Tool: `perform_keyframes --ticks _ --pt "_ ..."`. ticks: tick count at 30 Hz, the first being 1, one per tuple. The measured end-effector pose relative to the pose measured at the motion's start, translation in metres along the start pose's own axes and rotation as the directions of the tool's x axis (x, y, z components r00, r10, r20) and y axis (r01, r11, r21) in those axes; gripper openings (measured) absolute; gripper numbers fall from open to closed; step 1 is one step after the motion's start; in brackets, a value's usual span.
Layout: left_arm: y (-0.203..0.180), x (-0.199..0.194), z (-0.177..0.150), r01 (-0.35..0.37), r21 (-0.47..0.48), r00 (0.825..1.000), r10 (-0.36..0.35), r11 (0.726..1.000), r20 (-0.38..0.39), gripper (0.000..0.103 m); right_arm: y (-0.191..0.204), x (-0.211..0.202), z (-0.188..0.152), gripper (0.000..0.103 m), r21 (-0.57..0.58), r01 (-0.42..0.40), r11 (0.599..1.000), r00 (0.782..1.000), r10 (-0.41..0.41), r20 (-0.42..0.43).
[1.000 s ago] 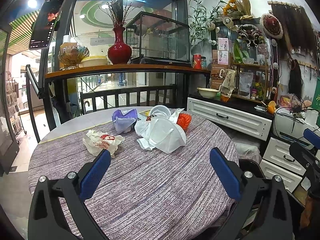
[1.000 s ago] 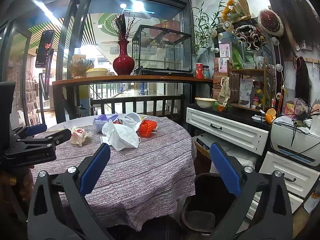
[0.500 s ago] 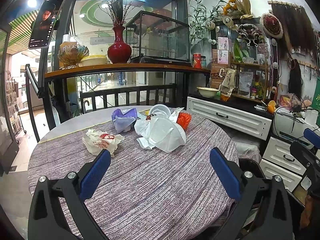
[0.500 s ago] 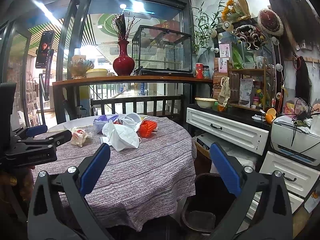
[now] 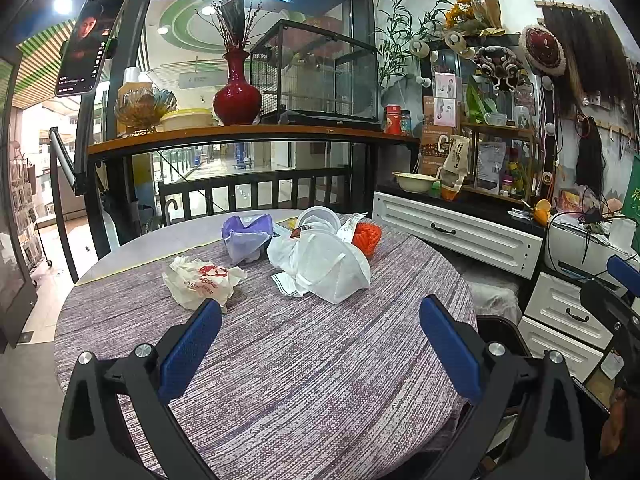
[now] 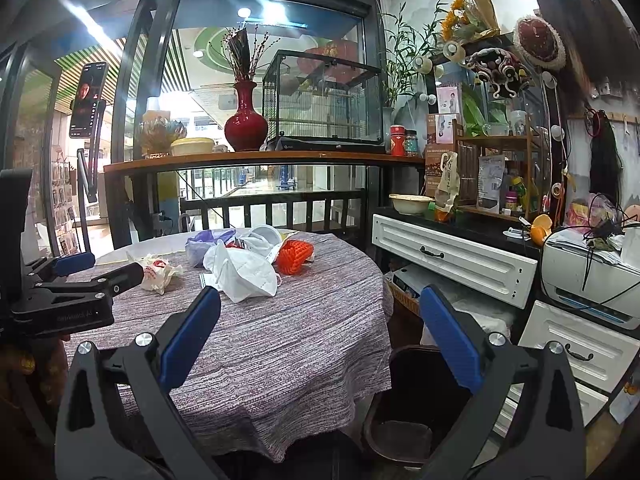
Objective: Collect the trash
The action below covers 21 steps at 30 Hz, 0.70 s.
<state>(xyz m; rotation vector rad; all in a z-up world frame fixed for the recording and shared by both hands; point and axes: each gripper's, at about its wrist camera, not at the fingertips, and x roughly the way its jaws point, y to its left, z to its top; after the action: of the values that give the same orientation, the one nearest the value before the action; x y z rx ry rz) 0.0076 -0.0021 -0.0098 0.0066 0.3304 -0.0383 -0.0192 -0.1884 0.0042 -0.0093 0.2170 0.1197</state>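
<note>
Trash lies in a heap on the far side of a round table with a purple-grey cloth (image 5: 304, 364): a crumpled white wrapper with red print (image 5: 202, 280), a purple bag (image 5: 246, 236), a large white plastic bag (image 5: 324, 262), a white lid (image 5: 318, 218) and an orange net (image 5: 366, 238). My left gripper (image 5: 320, 340) is open and empty above the near part of the table. My right gripper (image 6: 320, 336) is open and empty at the table's right edge, above a dark bin (image 6: 416, 404) on the floor. The heap also shows in the right wrist view (image 6: 244, 268).
A white drawer cabinet (image 5: 456, 236) and a printer (image 6: 588, 280) stand to the right of the table. A railing and a wooden shelf with a red vase (image 5: 237, 96) and a glass cage (image 5: 316, 76) stand behind it. The left gripper's body (image 6: 68, 296) shows at the right view's left edge.
</note>
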Motion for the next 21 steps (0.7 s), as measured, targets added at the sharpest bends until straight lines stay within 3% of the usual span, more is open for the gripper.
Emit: perform_keyframes --ticks 21 --pt "0.0003 0.0009 -0.0007 0.005 -0.004 1.000 -0.005 1.000 -0.004 0.098 -0.0007 0.0001 -0.0002 0.098 -0.002 0.000 1.000 1.000 0.000 -0.005"
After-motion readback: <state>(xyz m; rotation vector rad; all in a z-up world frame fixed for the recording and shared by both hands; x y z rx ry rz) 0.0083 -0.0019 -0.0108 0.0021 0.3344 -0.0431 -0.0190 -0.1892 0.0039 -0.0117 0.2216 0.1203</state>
